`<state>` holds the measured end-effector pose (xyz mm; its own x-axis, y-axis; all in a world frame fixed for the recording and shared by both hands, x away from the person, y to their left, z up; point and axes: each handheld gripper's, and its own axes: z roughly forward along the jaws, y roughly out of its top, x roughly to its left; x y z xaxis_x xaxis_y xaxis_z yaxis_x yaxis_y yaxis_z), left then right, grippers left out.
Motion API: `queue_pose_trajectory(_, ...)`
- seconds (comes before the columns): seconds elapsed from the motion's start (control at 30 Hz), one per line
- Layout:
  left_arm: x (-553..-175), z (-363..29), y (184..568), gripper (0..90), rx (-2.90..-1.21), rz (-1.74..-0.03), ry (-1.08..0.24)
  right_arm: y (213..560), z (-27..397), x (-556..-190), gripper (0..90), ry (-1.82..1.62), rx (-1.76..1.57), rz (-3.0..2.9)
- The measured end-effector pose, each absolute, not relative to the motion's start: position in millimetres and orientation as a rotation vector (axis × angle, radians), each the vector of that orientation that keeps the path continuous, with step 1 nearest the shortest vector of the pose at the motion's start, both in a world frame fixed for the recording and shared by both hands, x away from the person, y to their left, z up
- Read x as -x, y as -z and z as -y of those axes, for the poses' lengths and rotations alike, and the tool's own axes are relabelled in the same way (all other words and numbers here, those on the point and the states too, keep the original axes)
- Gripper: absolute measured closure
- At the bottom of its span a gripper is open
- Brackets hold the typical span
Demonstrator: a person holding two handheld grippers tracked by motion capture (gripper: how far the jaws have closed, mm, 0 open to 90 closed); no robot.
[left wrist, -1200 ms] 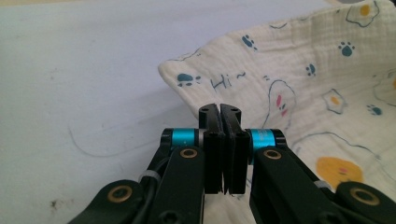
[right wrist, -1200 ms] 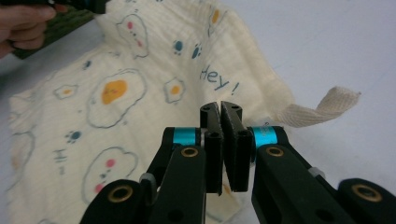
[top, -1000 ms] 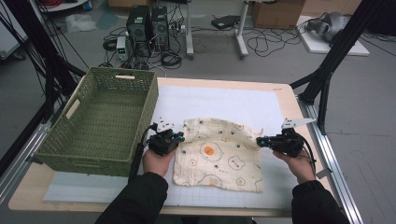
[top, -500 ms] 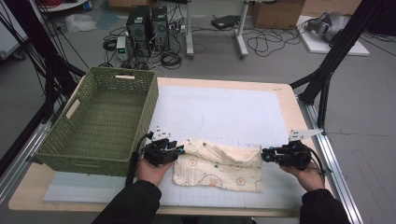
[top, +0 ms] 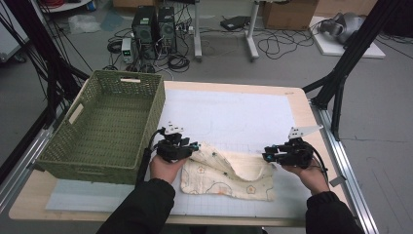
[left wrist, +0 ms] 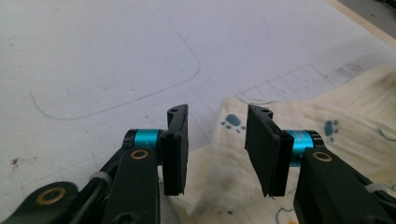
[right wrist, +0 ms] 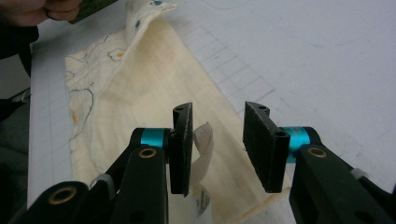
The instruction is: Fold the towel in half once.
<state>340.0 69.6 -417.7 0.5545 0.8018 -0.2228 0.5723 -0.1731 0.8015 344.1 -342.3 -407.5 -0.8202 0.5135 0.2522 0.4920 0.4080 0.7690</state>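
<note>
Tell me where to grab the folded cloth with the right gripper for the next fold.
Probably the cloth at its right end, where a small tag stands up between the open right gripper. Come in low from the right, level with the mat: elsewhere it lies flat.

The left gripper (left wrist: pixel 217 149) shows its 2 black jaws rising from the bottom edge, standing apart with a clear gap; they have just been opening, and neither pad presses on anything. Below and behind them lies a cream cloth (left wrist: pixel 355 116) printed with small blue paw marks, its edge running under the gap. The cloth rests on a white mat (left wrist: pixel 102 51) with faint grid lines and a curved pencil-like outline.
</note>
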Motion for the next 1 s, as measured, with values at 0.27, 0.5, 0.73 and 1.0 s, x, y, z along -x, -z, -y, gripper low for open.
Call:
queue_pose_trajectory(0.27, -339, -73, 413, 61.5, -1.847, -1.129, -0.319, 401, 351, -342, 63.2, -1.441, -0.944, -2.563)
queue_pose_trajectory(0.5, -339, -72, 406, 61.6, -1.855, -1.11, -0.336, 397, 354, -341, 63.1, -1.447, -0.942, -2.548)
queue_pose_trajectory(0.73, -340, -71, 410, 61.5, -1.898, -1.109, -0.33, 389, 360, -338, 63.1, -1.453, -0.939, -2.533)
queue_pose_trajectory(1.0, -339, -72, 418, 61.2, -1.931, -1.124, -0.354, 378, 370, -338, 63.1, -1.458, -0.95, -2.486)
